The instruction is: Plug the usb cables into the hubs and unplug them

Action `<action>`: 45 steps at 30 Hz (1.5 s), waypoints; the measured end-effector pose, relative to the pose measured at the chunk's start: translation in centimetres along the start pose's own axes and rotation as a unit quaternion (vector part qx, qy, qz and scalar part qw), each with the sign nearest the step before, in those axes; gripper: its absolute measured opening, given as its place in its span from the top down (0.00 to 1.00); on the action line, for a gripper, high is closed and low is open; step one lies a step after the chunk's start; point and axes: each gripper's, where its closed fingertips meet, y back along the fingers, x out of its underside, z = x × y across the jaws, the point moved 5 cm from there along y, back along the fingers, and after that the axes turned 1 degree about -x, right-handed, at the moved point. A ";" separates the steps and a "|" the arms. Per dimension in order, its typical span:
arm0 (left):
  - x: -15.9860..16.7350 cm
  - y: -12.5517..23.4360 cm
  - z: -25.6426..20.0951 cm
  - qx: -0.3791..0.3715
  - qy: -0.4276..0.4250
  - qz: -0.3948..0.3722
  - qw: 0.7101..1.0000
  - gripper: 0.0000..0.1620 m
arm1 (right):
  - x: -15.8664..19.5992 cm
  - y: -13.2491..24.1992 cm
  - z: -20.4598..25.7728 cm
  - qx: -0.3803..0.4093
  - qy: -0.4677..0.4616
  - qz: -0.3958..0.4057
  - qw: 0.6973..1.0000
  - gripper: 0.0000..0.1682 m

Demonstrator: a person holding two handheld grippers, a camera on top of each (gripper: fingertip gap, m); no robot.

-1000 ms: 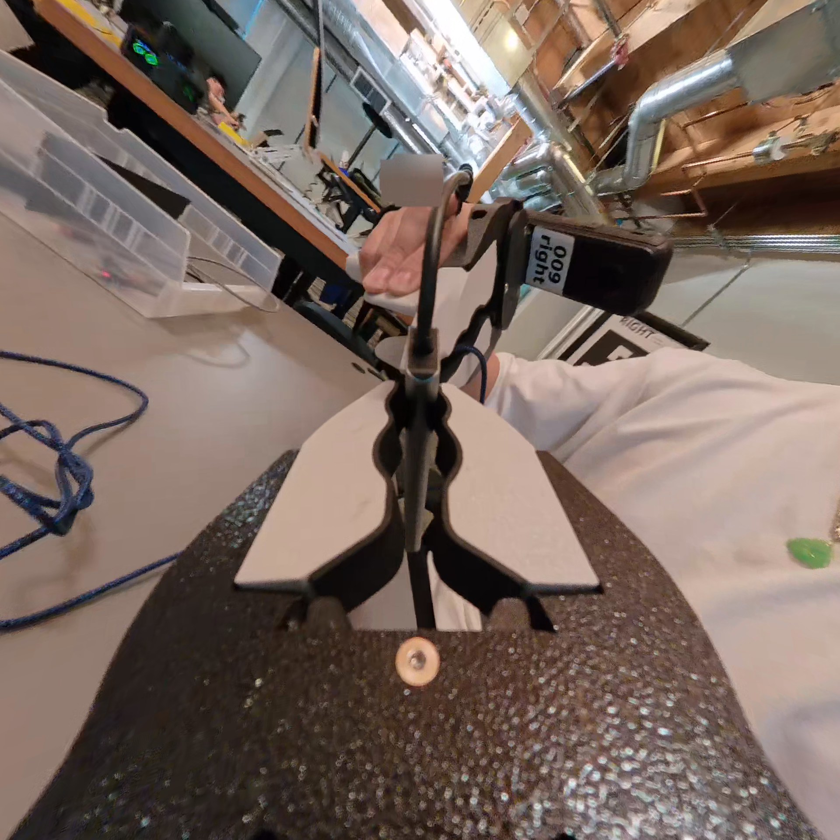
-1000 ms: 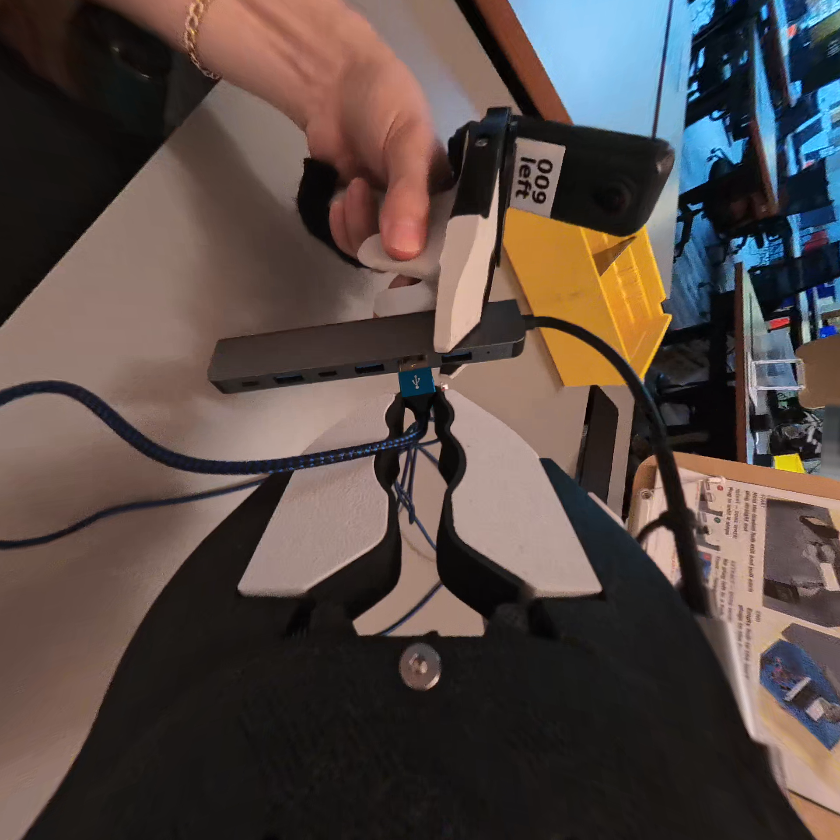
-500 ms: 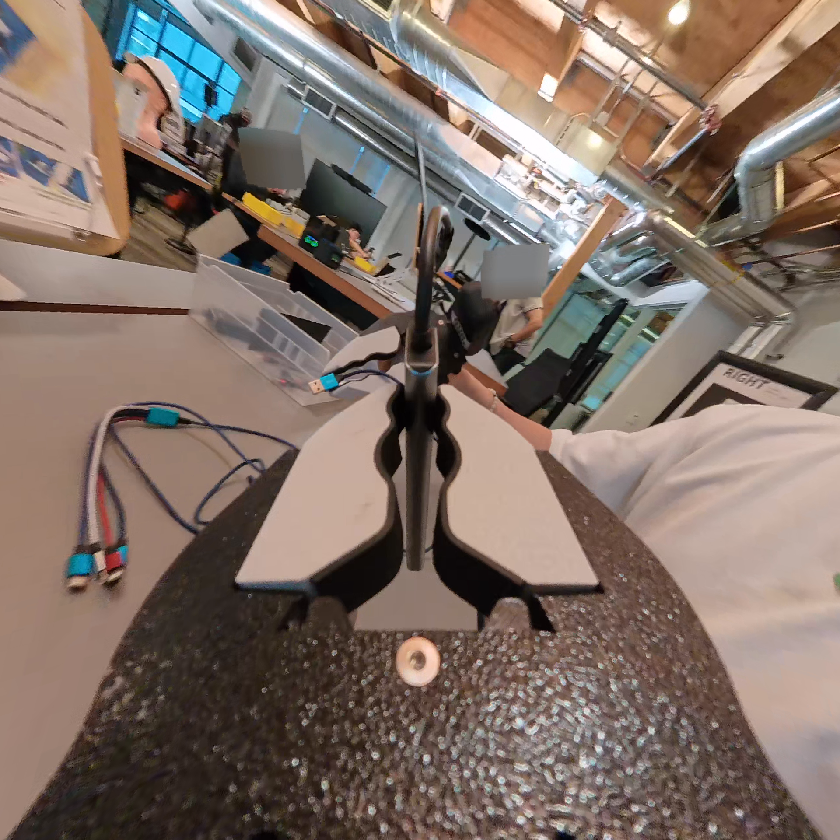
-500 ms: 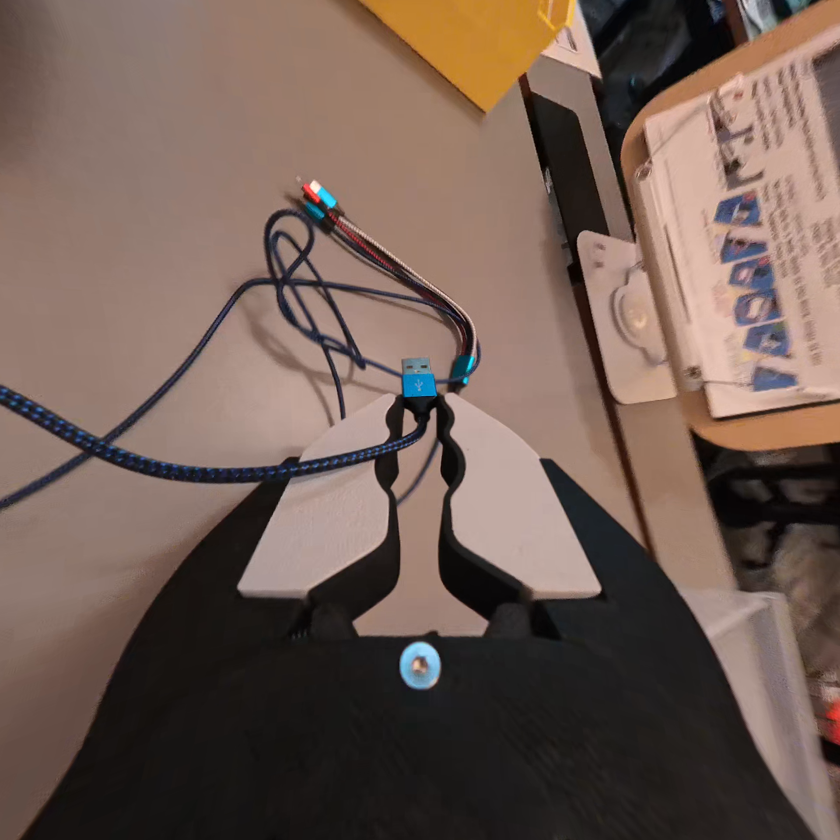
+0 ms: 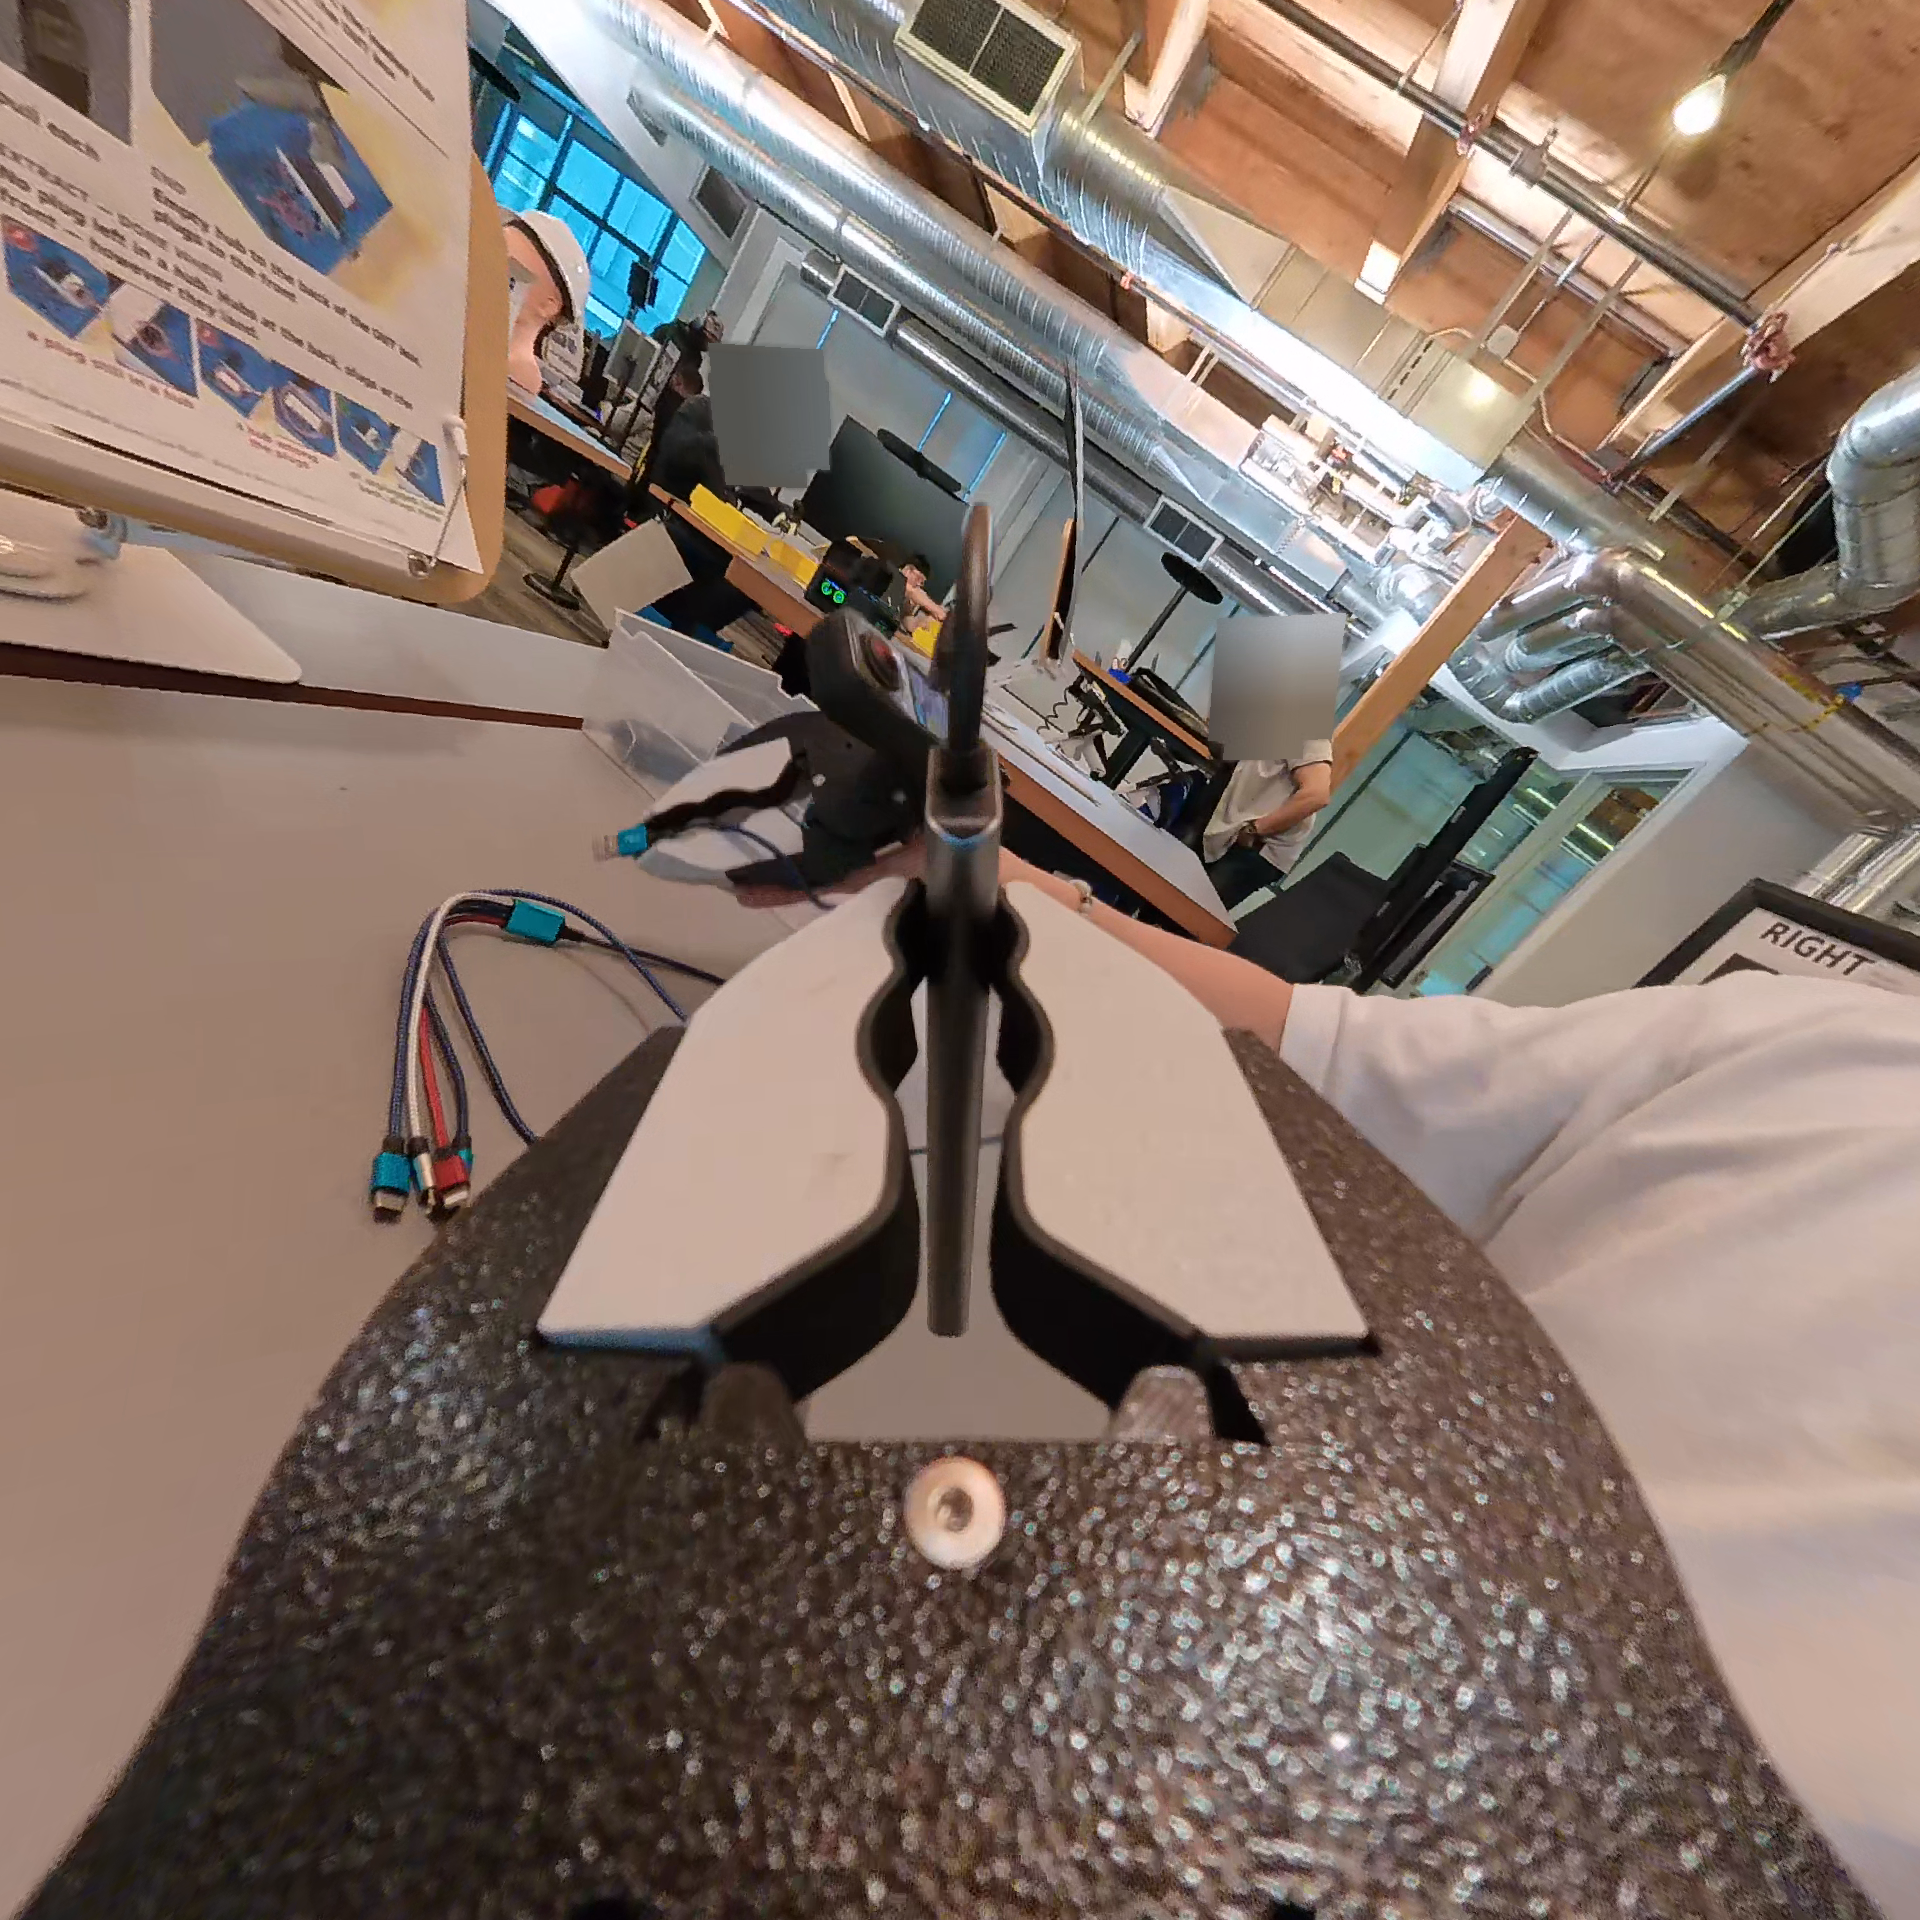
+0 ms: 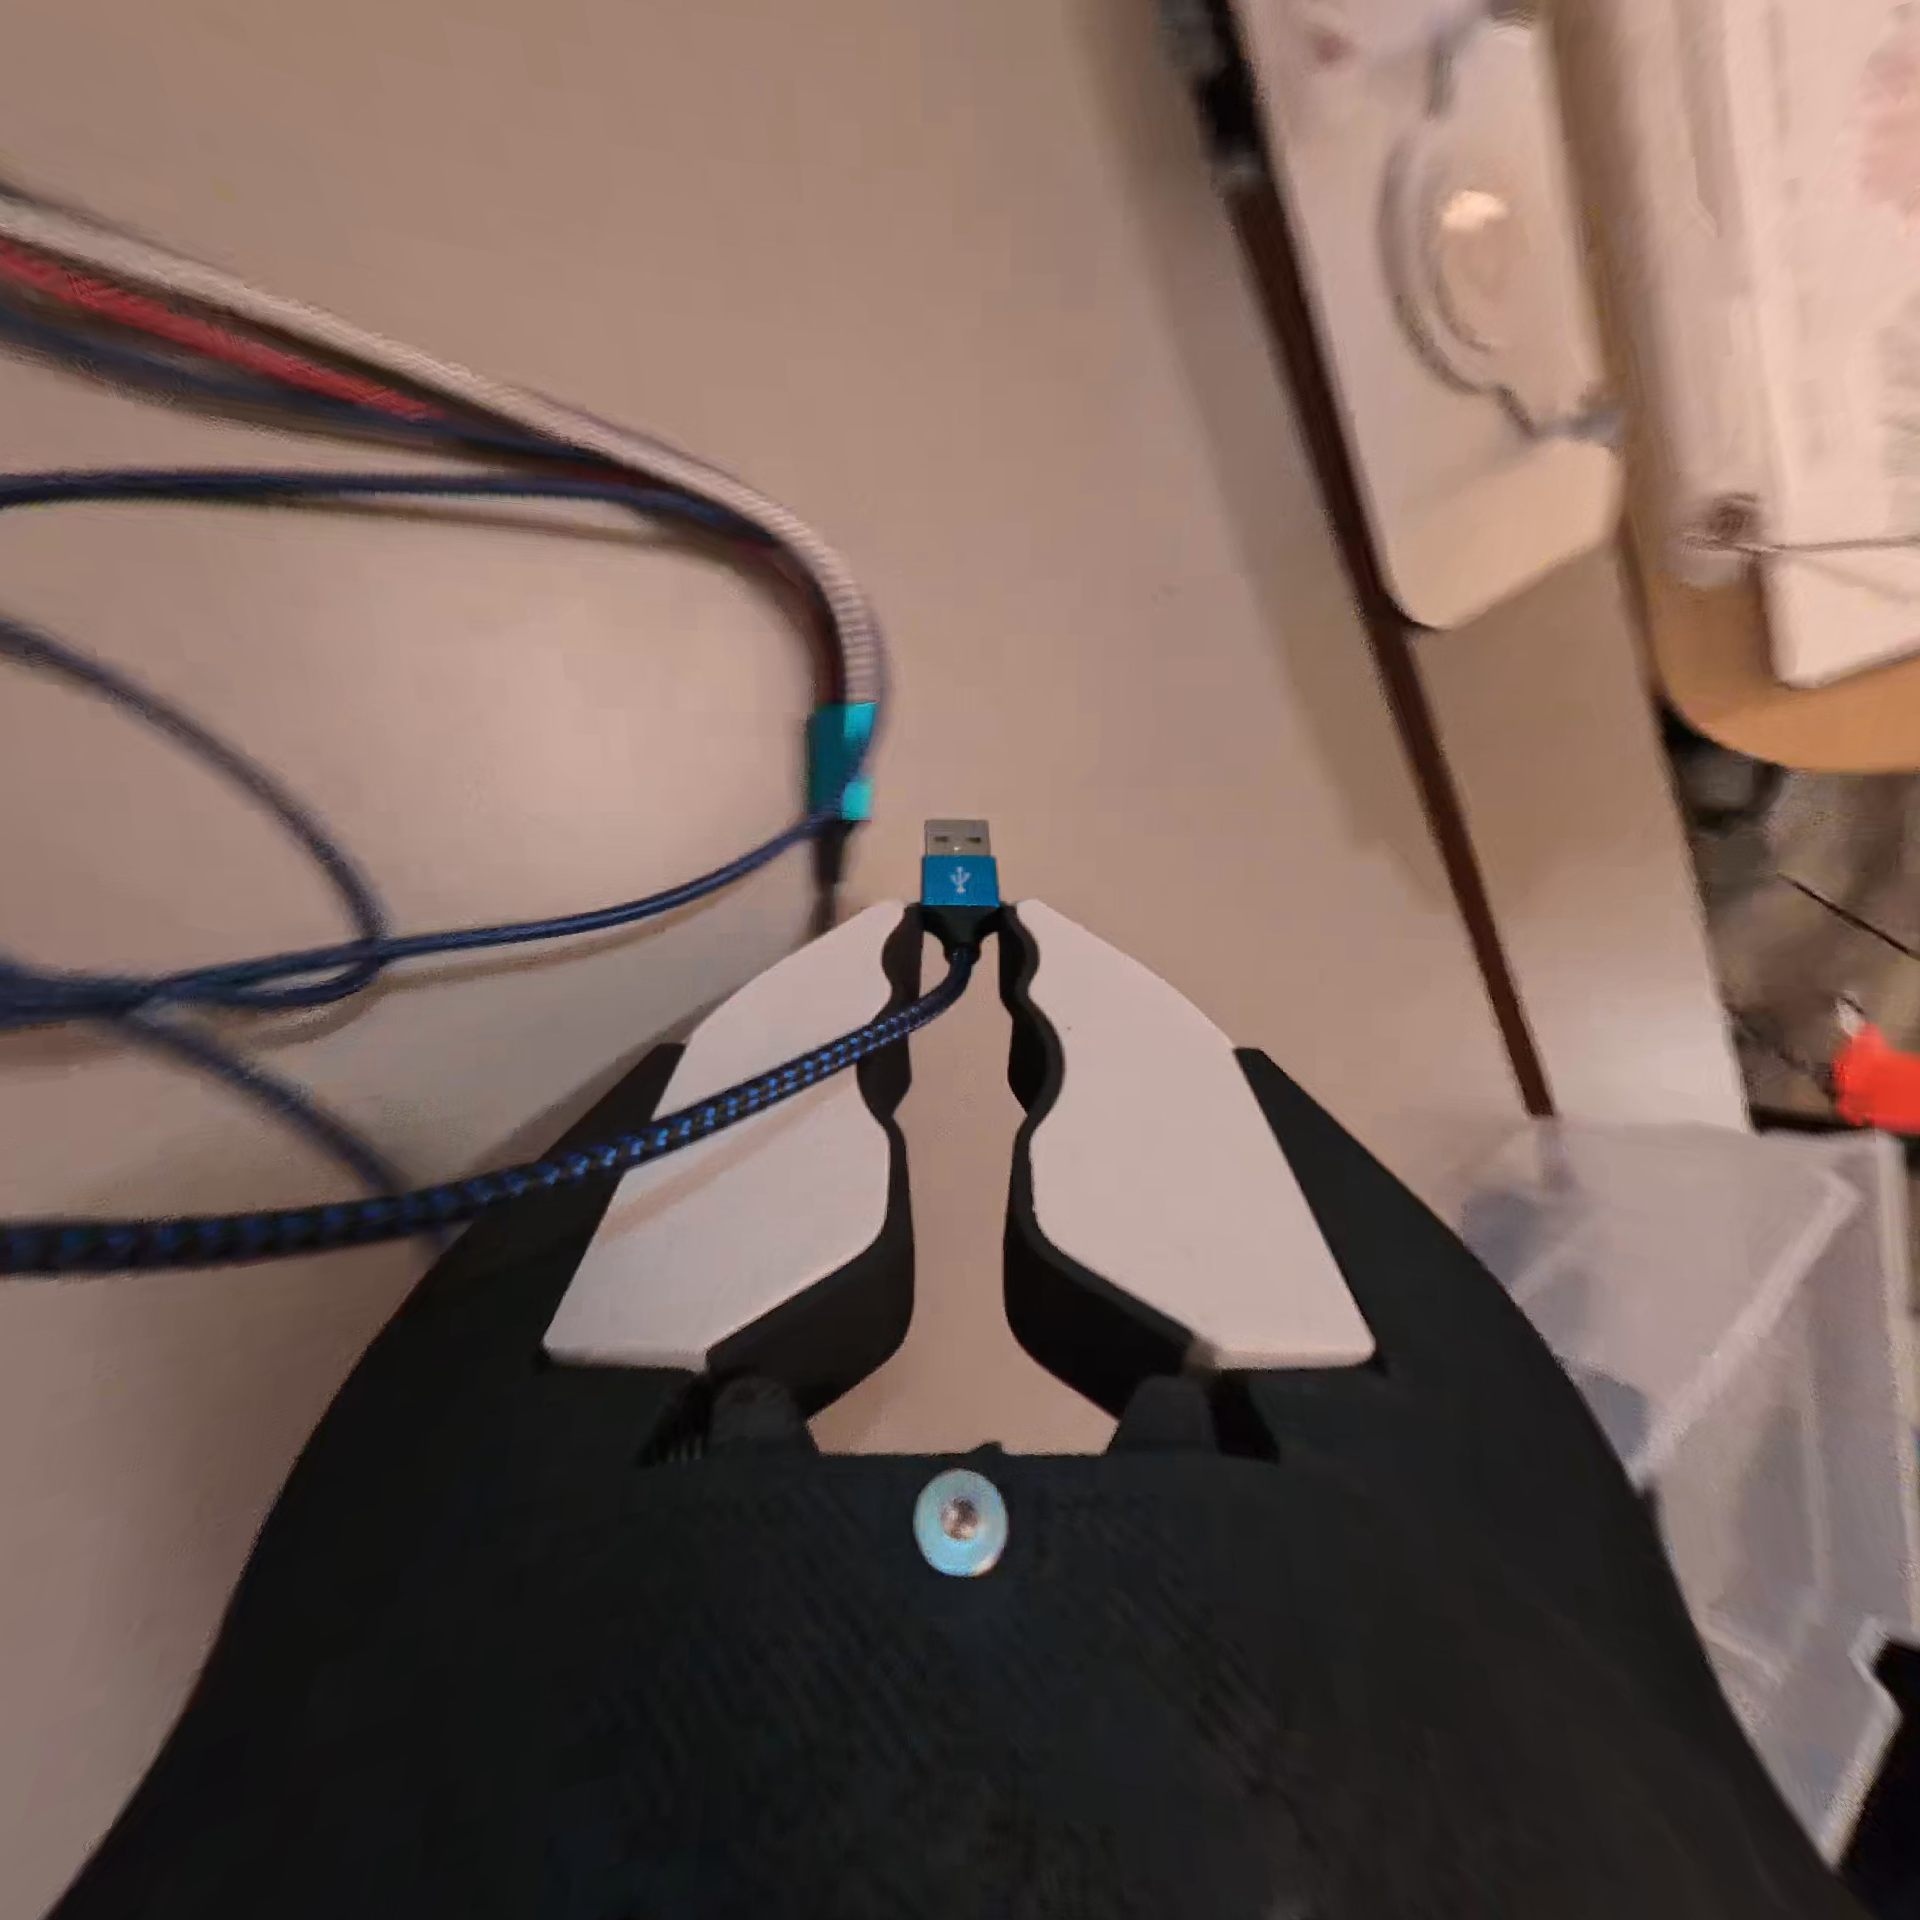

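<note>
My left gripper (image 5: pixel 958 914) pinches the grey hub (image 5: pixel 956 1091) edge-on in the air, my right gripper (image 6: pixel 958 909) pinches the blue USB plug (image 6: pixel 958 881) above the table (image 6: pixel 1091 416); I should lower it gently, keeping cables untangled.

left tongs (image 5: pixel 961 914): clamped, held level | right tongs (image 6: pixel 961 914): clamped at tips, angled downward
</note>
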 end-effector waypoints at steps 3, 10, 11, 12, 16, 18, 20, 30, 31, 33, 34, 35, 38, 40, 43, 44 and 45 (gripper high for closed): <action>-0.3 0.5 0.2 -0.002 0.002 -0.012 1.000 0.94 | -1.5 0.1 -4.2 0.089 -0.015 0.019 0.996 0.92; -0.3 0.9 0.4 0.000 0.008 -0.019 1.000 0.94 | -4.5 -4.4 -7.3 0.011 0.177 0.096 0.980 0.77; -0.4 1.1 0.4 0.000 0.006 -0.021 1.000 0.94 | -4.2 -4.5 -7.2 -0.005 0.221 0.098 0.970 0.72; -0.4 1.2 0.4 0.001 0.004 -0.023 1.000 0.94 | -3.9 -4.4 -7.2 -0.014 0.257 0.098 0.961 0.68; -0.5 1.5 0.7 0.004 0.006 -0.027 1.000 0.94 | -0.9 -3.0 -8.7 -0.022 0.270 0.178 0.946 0.54; -0.4 1.6 0.9 0.008 0.013 -0.030 0.999 0.94 | 0.2 -1.6 -9.6 -0.033 0.204 0.200 0.958 0.51; -0.4 1.6 1.1 0.012 0.019 -0.035 0.999 0.94 | -0.4 0.1 -7.9 -0.100 0.142 0.139 0.975 0.46; 0.4 0.5 0.5 0.044 0.016 -0.006 0.999 0.94 | -2.5 -1.4 2.9 -0.158 0.052 0.067 0.984 0.38; 0.4 0.4 0.4 0.045 0.013 -0.003 0.999 0.94 | -2.2 -2.4 2.3 -0.140 0.025 0.079 0.987 0.38; 0.4 0.4 0.3 0.046 0.010 0.000 0.999 0.94 | -1.9 -3.6 3.1 -0.200 -0.034 0.095 0.975 0.38; 0.4 0.5 0.3 0.047 0.010 0.001 0.999 0.94 | -2.0 -3.9 3.8 -0.240 -0.045 0.092 0.965 0.38; 0.4 0.6 0.2 0.049 0.010 0.002 0.999 0.94 | -1.8 -4.2 4.5 -0.271 -0.043 0.092 0.957 0.36; 0.4 0.8 0.2 0.052 0.009 0.004 0.999 0.94 | -1.8 -3.9 5.5 -0.302 -0.023 0.095 0.948 0.24; 0.3 1.0 0.2 0.053 0.008 0.002 0.999 0.94 | -2.1 -2.7 6.4 -0.336 0.001 0.083 0.938 0.23; 0.2 1.3 0.4 0.053 0.010 -0.003 0.999 0.94 | -3.3 -0.8 7.7 -0.377 -0.004 0.056 0.924 0.27; 0.2 1.3 0.5 0.053 0.013 -0.004 0.999 0.94 | -3.5 -0.3 8.1 -0.384 -0.006 0.055 0.922 0.27; 0.2 1.3 0.7 0.052 0.015 -0.006 0.999 0.94 | -3.7 0.1 8.5 -0.383 0.000 0.054 0.922 0.27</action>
